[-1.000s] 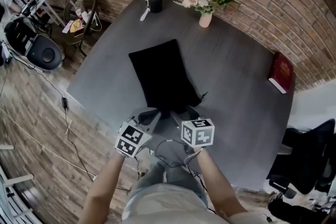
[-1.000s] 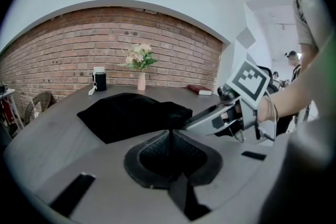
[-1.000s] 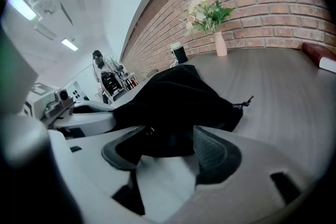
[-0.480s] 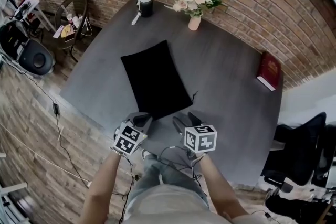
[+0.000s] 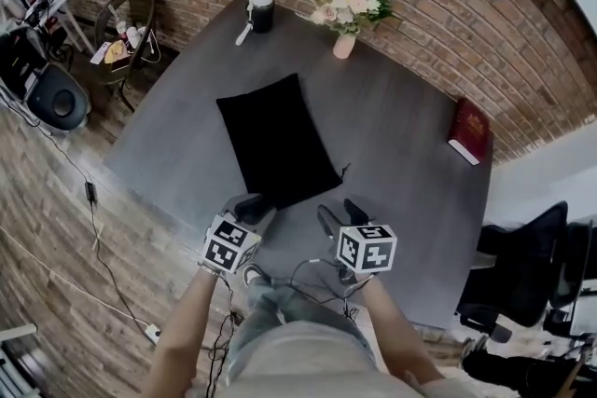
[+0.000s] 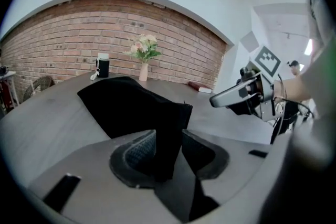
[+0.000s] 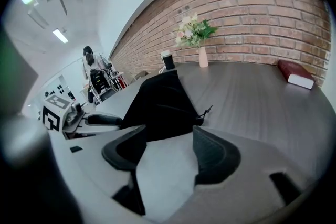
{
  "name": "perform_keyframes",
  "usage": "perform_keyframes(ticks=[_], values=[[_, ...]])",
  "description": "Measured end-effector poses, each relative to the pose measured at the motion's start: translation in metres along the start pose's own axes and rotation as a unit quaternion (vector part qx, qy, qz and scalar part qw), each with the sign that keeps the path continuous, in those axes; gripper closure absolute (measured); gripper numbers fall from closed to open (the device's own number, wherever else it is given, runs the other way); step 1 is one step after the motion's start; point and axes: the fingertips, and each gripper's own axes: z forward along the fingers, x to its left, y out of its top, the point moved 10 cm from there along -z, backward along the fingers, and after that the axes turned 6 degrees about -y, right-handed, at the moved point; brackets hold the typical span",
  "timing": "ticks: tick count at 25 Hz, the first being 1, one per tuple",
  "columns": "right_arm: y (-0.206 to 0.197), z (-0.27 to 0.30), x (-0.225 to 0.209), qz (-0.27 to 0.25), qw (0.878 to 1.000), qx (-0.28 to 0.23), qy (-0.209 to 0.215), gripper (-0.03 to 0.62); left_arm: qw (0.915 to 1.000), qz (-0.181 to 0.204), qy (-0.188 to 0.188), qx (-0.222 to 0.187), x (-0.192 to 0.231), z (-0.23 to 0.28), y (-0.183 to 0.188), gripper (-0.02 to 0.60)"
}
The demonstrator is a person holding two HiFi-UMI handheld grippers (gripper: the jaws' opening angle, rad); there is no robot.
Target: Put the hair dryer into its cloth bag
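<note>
1. You are letting go of the bag [image 5: 277,143]. Your left tongs [image 5: 252,205] have just been opening, and their jaws are standing apart with a fold of the bag's near edge between them, no pad pressing on it.
2. Your right tongs [image 5: 339,215] are hanging wide apart and empty, just to the near side of the bag's near right corner.
3. The bag is lying flat in the middle of the table [image 5: 410,135]. The dryer is showing in no view, so it is probably inside already.
4. You are likely finishing the task. Next you are needing to slide the left tongs back off the fold without dragging the bag, and perhaps to pull the drawstring [image 5: 342,171] tight.
</note>
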Motion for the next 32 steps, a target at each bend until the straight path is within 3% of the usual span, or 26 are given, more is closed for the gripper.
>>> perform_keyframes(ticks=[5,8,11,16,21,24,29,32], values=[[0.019,-0.026,-0.010,0.018,0.999,-0.047,-0.010,0.326,0.9953,-0.029,0.038,-0.084,-0.006,-0.031,0.020,0.436],[0.041,-0.051,-0.029,0.039,0.993,-0.102,-0.037,0.355,0.9846,-0.046,0.078,-0.149,-0.004,-0.055,0.044,0.436],[0.069,-0.079,-0.052,0.076,0.982,-0.164,-0.064,0.395,0.9655,-0.057,0.144,-0.209,0.003,-0.084,0.077,0.436],[0.120,-0.130,-0.080,0.074,0.953,-0.275,-0.103,0.461,0.9229,-0.071,0.239,-0.293,0.008,-0.133,0.133,0.437],[0.144,-0.170,-0.090,0.068,0.903,-0.397,-0.151,0.531,0.9053,-0.056,0.276,-0.319,0.003,-0.162,0.178,0.468],[0.145,-0.181,-0.090,0.050,0.885,-0.418,-0.197,0.600,0.8930,-0.051,0.295,-0.336,0.000,-0.176,0.195,0.524],[0.138,-0.178,-0.096,0.072,0.890,-0.400,-0.208,0.600,0.8826,-0.041,0.313,-0.349,-0.008,-0.180,0.197,0.554],[0.135,-0.176,-0.097,0.075,0.895,-0.385,-0.211,0.600,0.8816,-0.045,0.321,-0.344,-0.007,-0.179,0.191,0.568]])
